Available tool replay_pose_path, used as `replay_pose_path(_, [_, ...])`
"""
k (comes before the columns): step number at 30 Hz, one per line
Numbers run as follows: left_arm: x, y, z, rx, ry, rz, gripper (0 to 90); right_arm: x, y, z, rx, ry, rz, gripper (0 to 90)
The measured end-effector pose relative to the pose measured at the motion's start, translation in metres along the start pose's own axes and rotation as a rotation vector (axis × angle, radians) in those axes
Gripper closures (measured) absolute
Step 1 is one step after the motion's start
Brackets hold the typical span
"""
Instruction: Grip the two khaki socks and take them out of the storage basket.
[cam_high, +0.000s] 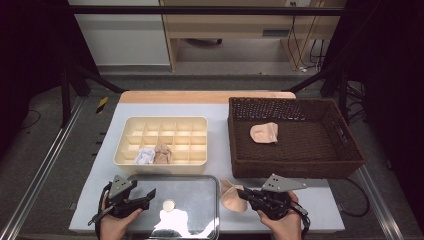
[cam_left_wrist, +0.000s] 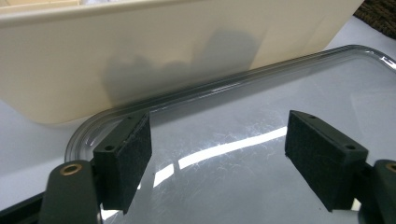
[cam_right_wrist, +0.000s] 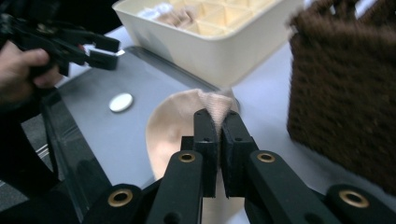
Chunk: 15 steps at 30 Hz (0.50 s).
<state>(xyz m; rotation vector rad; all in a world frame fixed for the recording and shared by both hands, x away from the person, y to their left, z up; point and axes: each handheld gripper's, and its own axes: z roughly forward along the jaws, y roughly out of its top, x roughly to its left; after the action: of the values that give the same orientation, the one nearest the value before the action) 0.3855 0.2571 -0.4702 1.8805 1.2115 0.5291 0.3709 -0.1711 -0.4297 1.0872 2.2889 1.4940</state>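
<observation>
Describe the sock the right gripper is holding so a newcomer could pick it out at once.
Start at the brown woven basket on the table's right side and come to its near left corner. There, by the right edge of the clear tray, the right gripper is shut on a beige sock. The other beige sock lies inside the basket, and two more sit in the cream divided box.

A white bench (cam_high: 125, 112) with a wooden far edge stood on a grey floor (cam_high: 45, 130). Beyond it were a pale wooden desk (cam_high: 225, 22), dangling cables (cam_high: 312, 50) and black frame bars (cam_high: 210, 10).
</observation>
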Motion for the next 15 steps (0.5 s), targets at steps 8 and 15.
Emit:
replay_pose_path(8, [0.000, 0.000, 0.000, 0.001, 0.005, 0.002, 22.5, -0.019, -0.025, 0.014, 0.073, -0.066, 0.035, 85.8])
replay_pose_path(15, [0.000, -0.001, 0.001, 0.005, 0.004, 0.002, 22.5, -0.023, -0.033, 0.025, 0.113, -0.096, 0.016, 84.0])
